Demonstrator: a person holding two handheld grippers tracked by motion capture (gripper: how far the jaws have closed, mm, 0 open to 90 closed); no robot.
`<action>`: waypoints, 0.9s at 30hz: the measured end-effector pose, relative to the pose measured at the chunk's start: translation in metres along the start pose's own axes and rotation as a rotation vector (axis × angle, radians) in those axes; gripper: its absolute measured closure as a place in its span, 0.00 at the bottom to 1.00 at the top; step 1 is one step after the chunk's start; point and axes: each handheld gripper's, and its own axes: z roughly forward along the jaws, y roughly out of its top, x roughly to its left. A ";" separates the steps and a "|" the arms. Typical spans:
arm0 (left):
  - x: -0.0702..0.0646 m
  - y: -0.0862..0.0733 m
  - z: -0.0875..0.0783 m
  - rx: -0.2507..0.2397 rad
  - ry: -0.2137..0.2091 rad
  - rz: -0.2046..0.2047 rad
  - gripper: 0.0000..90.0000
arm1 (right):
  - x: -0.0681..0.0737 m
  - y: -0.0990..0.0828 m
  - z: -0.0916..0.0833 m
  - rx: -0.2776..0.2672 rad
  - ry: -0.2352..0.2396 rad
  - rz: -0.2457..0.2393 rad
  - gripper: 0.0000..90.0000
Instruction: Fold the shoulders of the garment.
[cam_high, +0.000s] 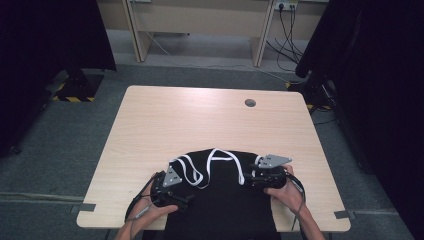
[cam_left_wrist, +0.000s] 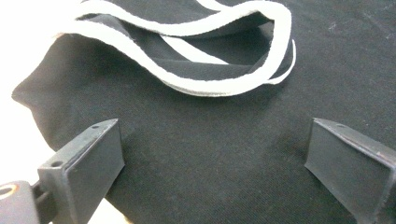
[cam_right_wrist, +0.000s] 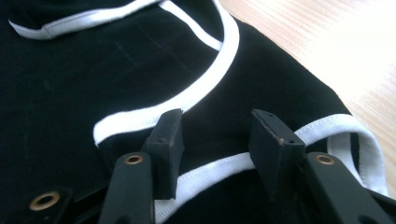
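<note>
- We had the black tank top (cam_high: 220, 200) lying at the near edge of the table (cam_high: 200, 120), toward six o'clock from the table's centre, with its lower part hanging over the edge between our forearms.
- Its white-trimmed straps (cam_high: 192, 172) lay loose and looped at the garment's far end, so by our judgement no neat fold was done yet; the smoothing and folding were mostly left.
- Our left gripper (cam_high: 172, 192) sat at the garment's nine o'clock side, its jaws standing wide over plain black cloth, pressing on nothing.
- Our right gripper (cam_right_wrist: 215, 140) was at the three o'clock side, jaws partly apart, straddling the white armhole trim (cam_right_wrist: 210, 170); we saw the pads clear of the cloth, so nothing was held.
- Around us, the far half of the table was bare wood save a round cable hole (cam_high: 250, 103) at one o'clock.
- Nothing stood in the way; only the tangled straps might have snagged a jaw, we judged.
</note>
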 end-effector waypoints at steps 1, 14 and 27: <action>0.000 0.000 0.000 0.000 0.000 0.000 0.04 | 0.000 0.001 -0.001 -0.001 -0.002 0.004 0.56; 0.000 0.000 0.000 0.001 0.002 -0.001 0.04 | -0.005 -0.020 -0.021 0.004 -0.041 0.157 0.42; 0.001 0.004 0.004 0.005 0.002 -0.002 0.02 | -0.016 -0.019 -0.018 0.012 -0.071 0.175 0.42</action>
